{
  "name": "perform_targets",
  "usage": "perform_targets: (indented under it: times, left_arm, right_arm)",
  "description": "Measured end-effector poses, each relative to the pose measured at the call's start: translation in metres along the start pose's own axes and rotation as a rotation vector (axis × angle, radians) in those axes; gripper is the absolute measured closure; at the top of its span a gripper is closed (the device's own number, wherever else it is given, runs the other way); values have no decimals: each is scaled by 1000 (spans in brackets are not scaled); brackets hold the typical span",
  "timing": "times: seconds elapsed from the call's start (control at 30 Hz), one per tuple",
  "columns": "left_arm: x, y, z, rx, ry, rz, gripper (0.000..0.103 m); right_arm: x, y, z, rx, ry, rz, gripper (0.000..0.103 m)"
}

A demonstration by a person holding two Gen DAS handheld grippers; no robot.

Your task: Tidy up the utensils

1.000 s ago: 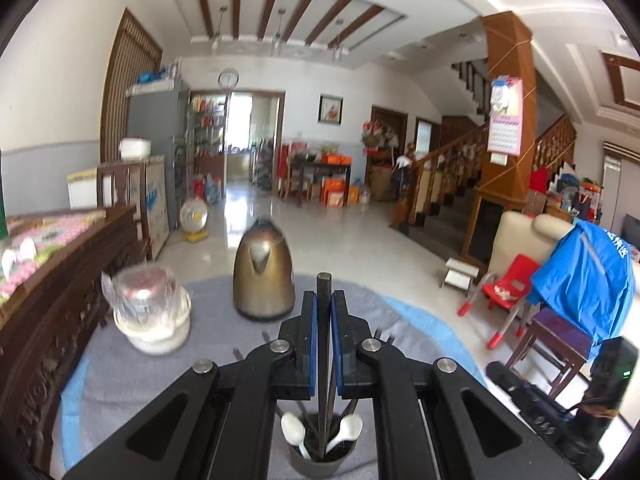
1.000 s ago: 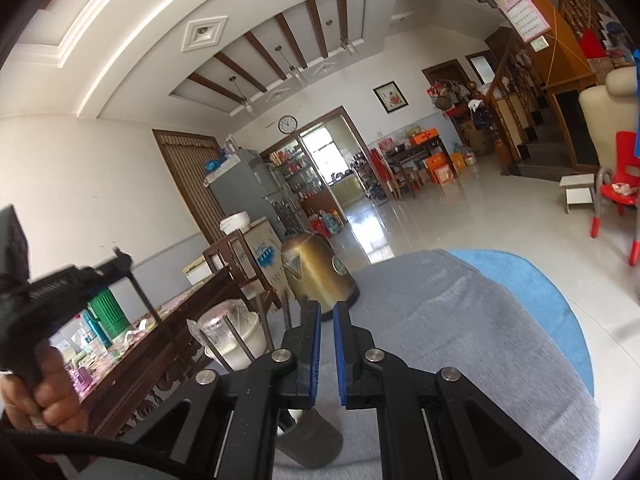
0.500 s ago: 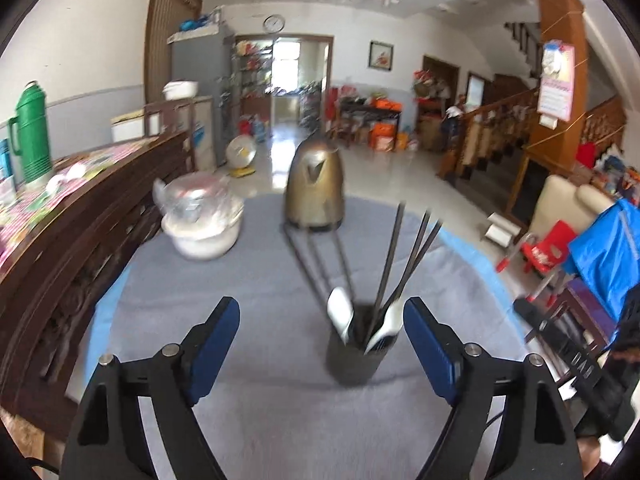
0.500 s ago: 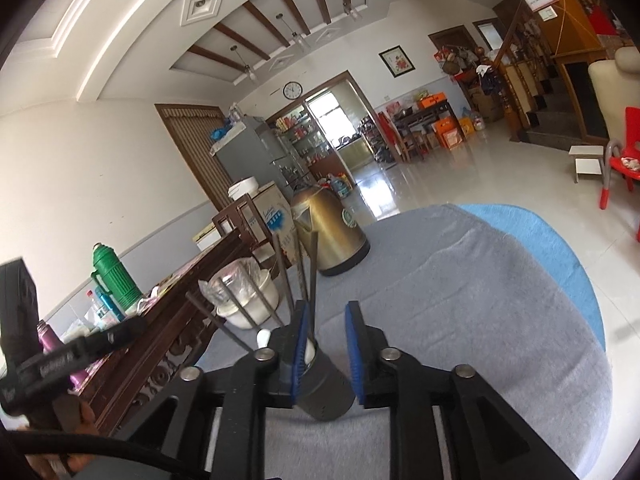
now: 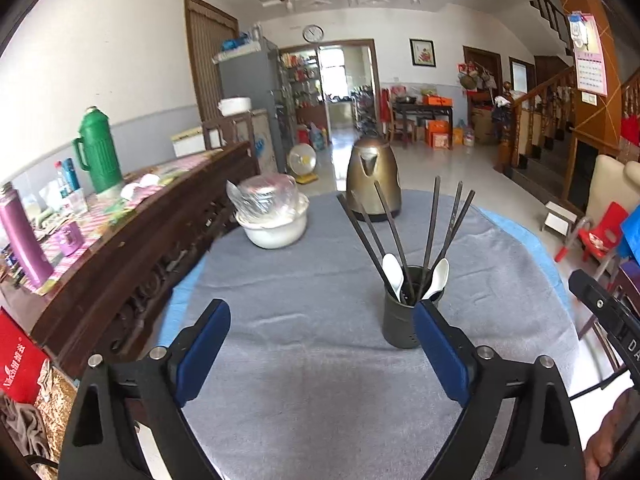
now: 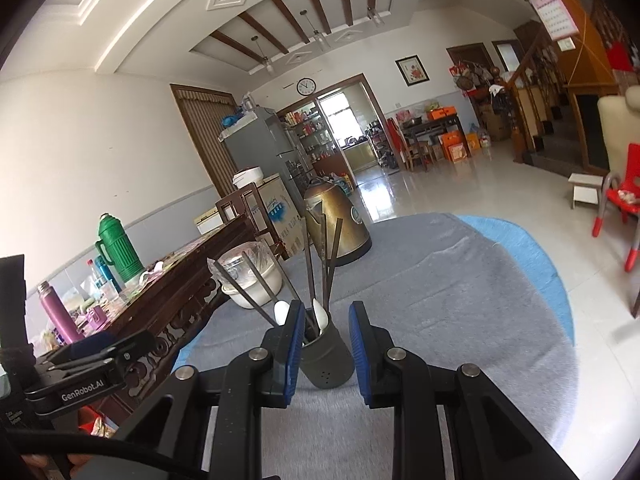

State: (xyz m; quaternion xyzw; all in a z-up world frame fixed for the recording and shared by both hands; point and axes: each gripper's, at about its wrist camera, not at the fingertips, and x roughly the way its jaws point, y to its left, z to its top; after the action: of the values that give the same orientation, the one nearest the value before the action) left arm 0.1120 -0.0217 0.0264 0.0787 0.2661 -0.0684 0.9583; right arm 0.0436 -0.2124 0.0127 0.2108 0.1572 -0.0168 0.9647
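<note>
A dark grey utensil holder stands on the grey cloth of the round table. Several dark chopsticks and two white spoons stick out of it. My left gripper hangs low over the cloth in front of the holder, its jaws opening wide with nothing between them. In the right wrist view the holder stands just beyond my right gripper, whose pads are a little apart and press on nothing. The left gripper shows at that view's left edge.
A brass kettle and a white bowl covered in plastic film stand at the table's far side. A dark wooden sideboard with a green thermos runs along the left. Red chairs stand on the floor to the right.
My left gripper was shut on a dark chopstick above the holder; it let go, opened wide and drew back and down. The right gripper opened a little and swung toward the holder.
</note>
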Motion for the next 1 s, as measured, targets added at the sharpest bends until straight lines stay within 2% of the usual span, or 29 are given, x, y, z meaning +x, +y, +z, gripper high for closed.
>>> perform_targets:
  times: [0.03,0.1,0.13,0.17,0.2,0.3,0.5,0.8,1.0]
  left_arm:
    - [-3,1,0,-2,-5,7,8]
    - [-13,3,-1,0,-26,41,6]
    - [-17,3,-2,4,-38,58,5]
    - [-23,4,-3,9,-53,78,4]
    - [-27,5,-3,11,-63,88,4]
    - [-41,9,-4,7,-84,105,3]
    - [-66,22,-5,-3,-123,132,3]
    - [-90,46,-9,-29,-145,171,3]
    - [-95,55,-15,-32,-141,199,2]
  right_arm:
    - [-3,1,1,-3,0,0,77]
    - [-13,5,-1,-12,1,-3,67]
    - [-17,8,-2,-17,0,-5,49]
    - [-21,10,-3,-21,-4,-6,39]
    - [-29,14,-4,-30,-32,-7,34]
    - [-42,27,-4,-87,-61,-26,34]
    - [-65,43,0,-114,-107,-32,34]
    - [-77,78,-7,-175,-102,-47,34]
    - [-84,88,-10,-171,-102,-51,34]
